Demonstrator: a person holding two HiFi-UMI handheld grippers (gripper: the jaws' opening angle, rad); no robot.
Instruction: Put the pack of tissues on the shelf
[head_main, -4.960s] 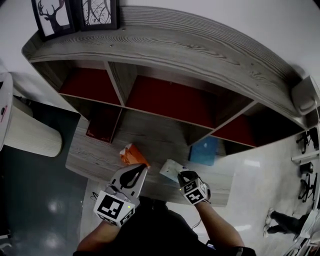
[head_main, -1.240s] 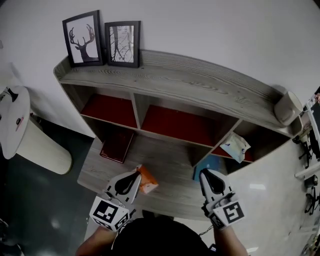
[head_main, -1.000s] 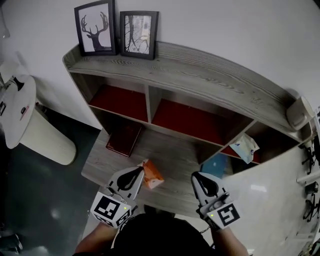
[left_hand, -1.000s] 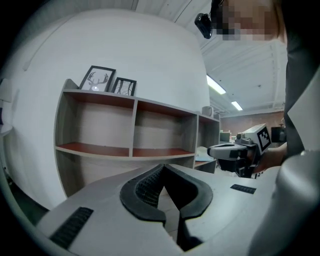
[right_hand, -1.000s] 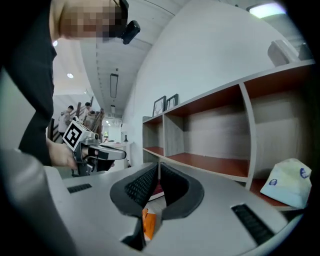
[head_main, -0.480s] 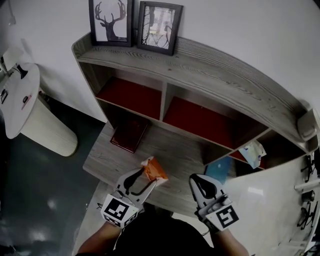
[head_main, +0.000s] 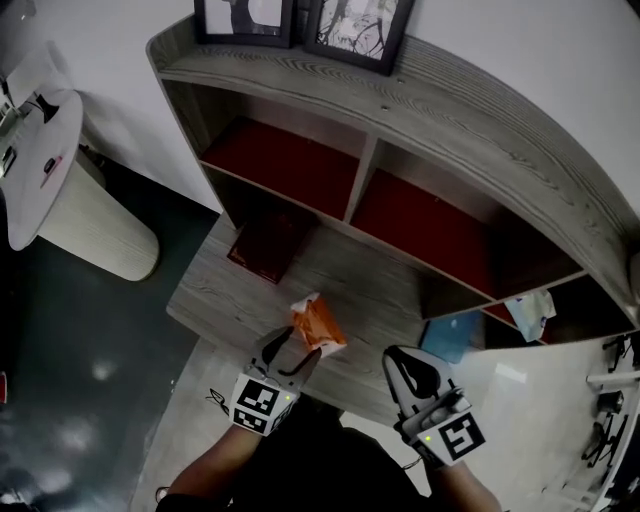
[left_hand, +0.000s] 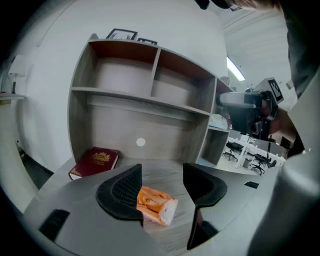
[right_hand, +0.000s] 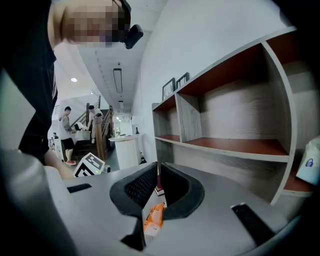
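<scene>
The tall shelf unit of grey wood-grain board (head_main: 480, 110) looks matt and streaked, as does the grey wood-grain table (head_main: 390, 300) at its foot, while the dark red shelf boards (head_main: 290, 165) inside are smooth and dull. The small orange tissue pack (head_main: 318, 324) is wrapped in shiny, crinkled plastic film. By the table's left edge, the dark red hardback book (head_main: 268, 243) has a low-sheen cover with a gilt emblem. The right gripper (right_hand: 157, 166) is matt grey plastic, its black fingers (right_hand: 141, 186) faced with a fine ribbed grid. The dark floor (head_main: 90, 380) is glossy.
</scene>
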